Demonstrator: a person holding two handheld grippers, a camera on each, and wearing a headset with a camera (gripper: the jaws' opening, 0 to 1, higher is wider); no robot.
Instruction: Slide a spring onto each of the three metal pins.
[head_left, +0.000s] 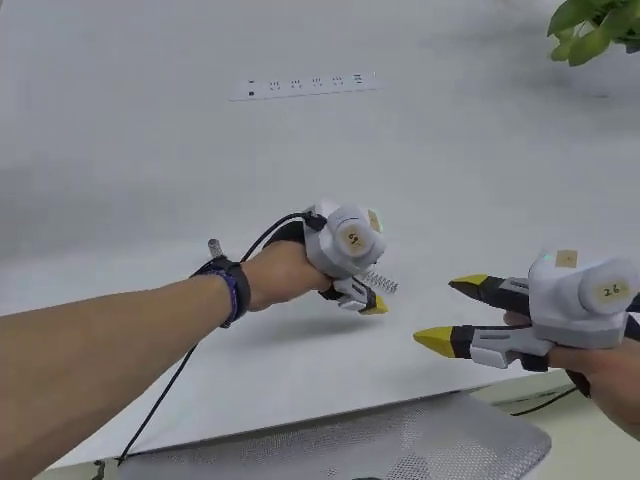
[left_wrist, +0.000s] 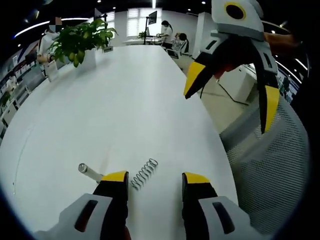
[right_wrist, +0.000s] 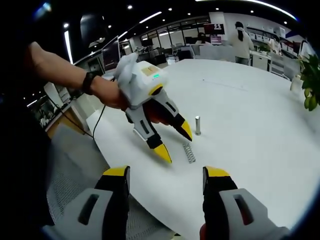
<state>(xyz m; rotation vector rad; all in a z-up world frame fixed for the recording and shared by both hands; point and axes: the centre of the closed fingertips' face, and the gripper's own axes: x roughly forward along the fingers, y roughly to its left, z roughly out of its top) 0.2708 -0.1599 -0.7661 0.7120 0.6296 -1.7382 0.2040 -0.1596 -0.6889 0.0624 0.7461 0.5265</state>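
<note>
Worked over white table (head_left: 150, 150), held right gripper (head_left: 448, 312) with jaws spread and empty, held left gripper (left_wrist: 155, 176) spread too, nothing clamped, saw spring (left_wrist: 144, 173) flat just ahead between left gripper's jaws, metal pin (right_wrist: 197, 125) upright near spring, just outside one jaw tip.

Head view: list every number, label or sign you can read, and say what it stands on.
"26": round sticker on the right gripper.
Round label on the left gripper: digits too blurred to read.
Power strip on the table: markings too small to read.
</note>
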